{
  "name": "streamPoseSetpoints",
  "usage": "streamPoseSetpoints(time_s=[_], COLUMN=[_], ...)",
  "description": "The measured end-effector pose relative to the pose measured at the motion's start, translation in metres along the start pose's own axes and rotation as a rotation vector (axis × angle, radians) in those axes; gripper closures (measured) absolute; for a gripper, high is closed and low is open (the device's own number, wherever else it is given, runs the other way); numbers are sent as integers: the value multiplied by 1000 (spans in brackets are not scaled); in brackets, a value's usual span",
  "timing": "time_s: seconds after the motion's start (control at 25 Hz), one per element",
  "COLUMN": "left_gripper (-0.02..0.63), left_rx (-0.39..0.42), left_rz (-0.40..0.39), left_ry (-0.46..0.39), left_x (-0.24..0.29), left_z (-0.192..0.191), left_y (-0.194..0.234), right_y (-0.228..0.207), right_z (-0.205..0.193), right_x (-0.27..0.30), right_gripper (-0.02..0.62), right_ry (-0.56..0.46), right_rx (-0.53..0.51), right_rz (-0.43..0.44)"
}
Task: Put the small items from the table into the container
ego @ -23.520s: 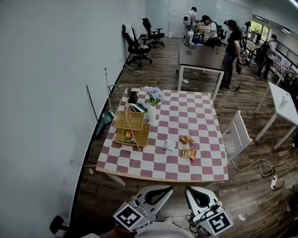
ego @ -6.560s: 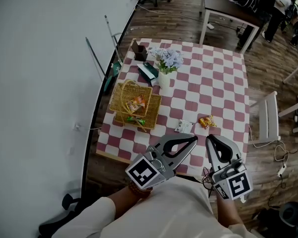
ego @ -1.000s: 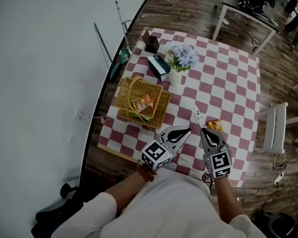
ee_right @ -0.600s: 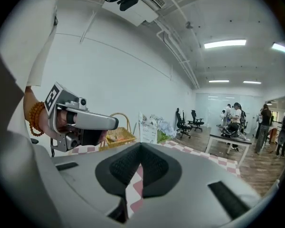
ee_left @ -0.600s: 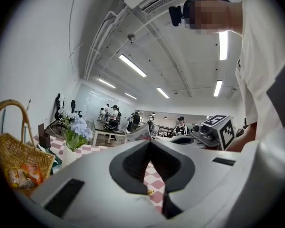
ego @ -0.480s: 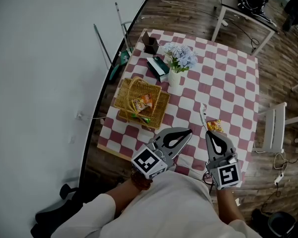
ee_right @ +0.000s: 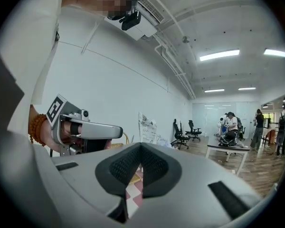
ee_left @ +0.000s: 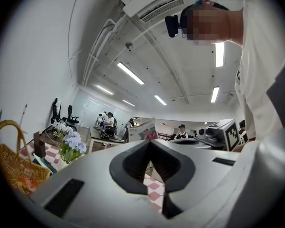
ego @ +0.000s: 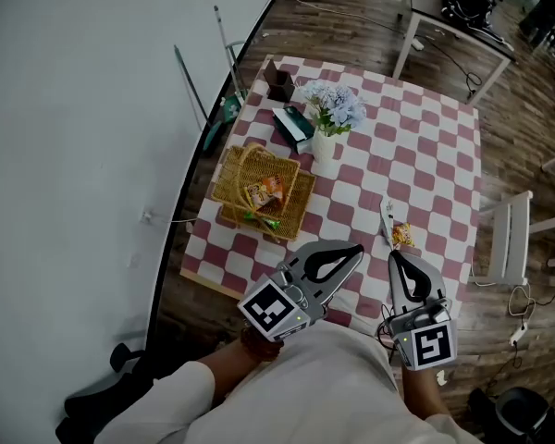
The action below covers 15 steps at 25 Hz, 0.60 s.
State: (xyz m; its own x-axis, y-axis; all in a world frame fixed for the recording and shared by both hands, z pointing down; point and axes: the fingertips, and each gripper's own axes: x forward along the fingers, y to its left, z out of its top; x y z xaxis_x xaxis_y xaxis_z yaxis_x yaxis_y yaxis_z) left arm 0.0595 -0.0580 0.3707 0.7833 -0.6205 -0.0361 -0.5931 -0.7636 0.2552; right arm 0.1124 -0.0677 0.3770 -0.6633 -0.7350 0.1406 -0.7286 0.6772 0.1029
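Careful: your right hand-held gripper point(ego: 400, 256) pinches the thin white packet point(ego: 387, 214) by one edge, your left hand-held gripper point(ego: 358, 247) shut empty, so a fast swing toward the woven tan wicker basket point(ego: 229, 176) could drop it.

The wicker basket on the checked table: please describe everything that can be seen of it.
The wicker basket is woven from tan, straw-like strands. It is roughly rectangular, with one arched handle over its middle. It stands upright on the pink-and-white checked table, near the edge closest to the white wall. Inside it lie an orange packet and a green item. A vase of flowers stands close beyond its far corner; whether the two touch cannot be told.
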Motion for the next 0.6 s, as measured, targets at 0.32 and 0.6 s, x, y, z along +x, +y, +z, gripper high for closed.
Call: streamPoseSetpoints(time_s=[0.32, 0.6], left_gripper=[591, 591], left_rx=[16, 20], left_rz=[38, 98], left_ry=[-11, -18], left_x=[-14, -35], left_z=[3, 5], left_y=[5, 12], right_y=[11, 37], right_z=[0, -3], right_x=[6, 16], right_gripper=[577, 577], right_ry=[11, 48], right_rx=[-9, -62], right_rz=[38, 135])
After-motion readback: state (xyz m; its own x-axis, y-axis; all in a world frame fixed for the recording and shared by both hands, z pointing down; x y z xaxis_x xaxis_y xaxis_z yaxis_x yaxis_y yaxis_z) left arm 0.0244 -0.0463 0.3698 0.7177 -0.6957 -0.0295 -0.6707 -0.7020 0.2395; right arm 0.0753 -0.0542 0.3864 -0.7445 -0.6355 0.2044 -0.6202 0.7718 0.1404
